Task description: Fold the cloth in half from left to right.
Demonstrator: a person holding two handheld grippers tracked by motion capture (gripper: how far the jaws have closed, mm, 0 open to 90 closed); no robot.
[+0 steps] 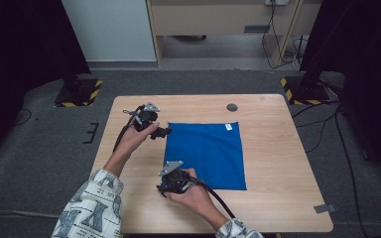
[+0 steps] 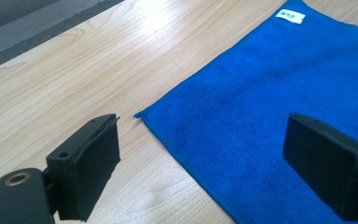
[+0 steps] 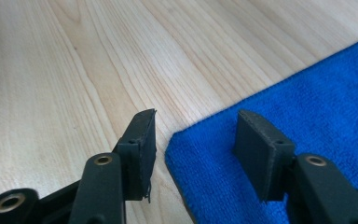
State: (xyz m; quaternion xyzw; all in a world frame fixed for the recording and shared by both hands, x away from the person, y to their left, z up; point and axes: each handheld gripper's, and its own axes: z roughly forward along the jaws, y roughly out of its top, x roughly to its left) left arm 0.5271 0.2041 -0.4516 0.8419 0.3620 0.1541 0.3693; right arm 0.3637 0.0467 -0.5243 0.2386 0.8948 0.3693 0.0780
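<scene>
Blue cloth (image 1: 206, 154) flat on wood surface (image 1: 278, 163), grey carpet (image 1: 44, 148) around. Left tongs (image 2: 200, 158) wide, right tongs (image 3: 196, 149) half-open, both straddling cloth corners, gripping nothing.

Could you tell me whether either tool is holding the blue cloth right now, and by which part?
Nothing is held: both the left tool and right tool stand open at corners of the blue cloth.

Between our left gripper's (image 2: 205, 163) matt black plastic pads we see the blue cloth (image 2: 279, 102), a soft, fuzzy microfibre. Beside our right gripper (image 3: 196, 154), the table (image 3: 98, 56) is smooth, pale wood grain with slight sheen.
</scene>
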